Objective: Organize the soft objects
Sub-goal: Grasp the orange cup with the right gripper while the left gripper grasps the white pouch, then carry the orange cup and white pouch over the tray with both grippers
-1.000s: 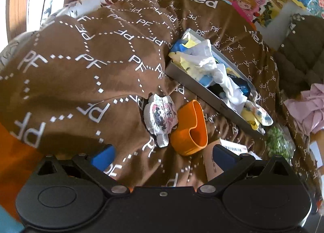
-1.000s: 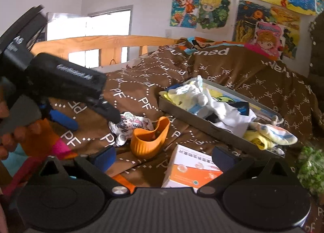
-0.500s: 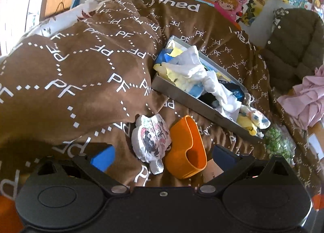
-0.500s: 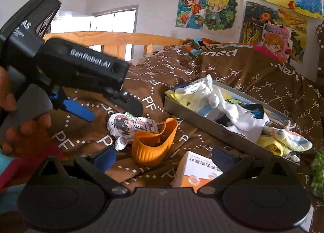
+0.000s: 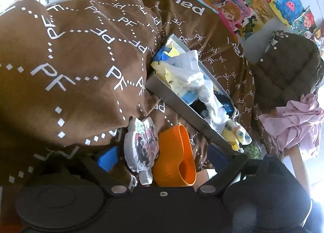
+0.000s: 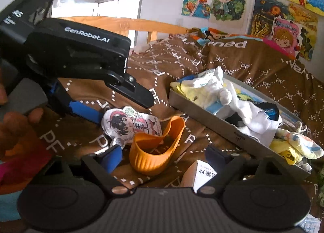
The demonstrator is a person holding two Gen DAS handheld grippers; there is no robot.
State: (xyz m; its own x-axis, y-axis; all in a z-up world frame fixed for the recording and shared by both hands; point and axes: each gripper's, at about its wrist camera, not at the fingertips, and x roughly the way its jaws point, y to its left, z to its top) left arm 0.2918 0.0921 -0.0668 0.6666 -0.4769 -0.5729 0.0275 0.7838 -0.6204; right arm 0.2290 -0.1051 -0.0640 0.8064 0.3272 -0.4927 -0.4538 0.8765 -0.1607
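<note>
A small white plush with a cartoon face (image 5: 141, 145) (image 6: 129, 124) lies on the brown blanket beside an orange soft cup (image 5: 176, 156) (image 6: 156, 147). My left gripper (image 5: 162, 158) is open, with the plush and the cup between its fingers; it also shows in the right wrist view (image 6: 123, 103), just over the plush. My right gripper (image 6: 164, 157) is open and empty, low in front of the orange cup. A grey tray (image 5: 182, 109) (image 6: 202, 111) behind holds several soft toys and cloths.
A white and orange carton (image 6: 202, 174) lies by my right fingers. A pink cloth (image 5: 293, 123) hangs on a chair at the right. A green plant (image 5: 251, 149) sits past the tray's end. A wooden bed rail (image 6: 125, 24) runs behind the blanket.
My left gripper has moved forward and down, so the plush and cup now lie between its fingers. My right gripper has come closer to the cup.
</note>
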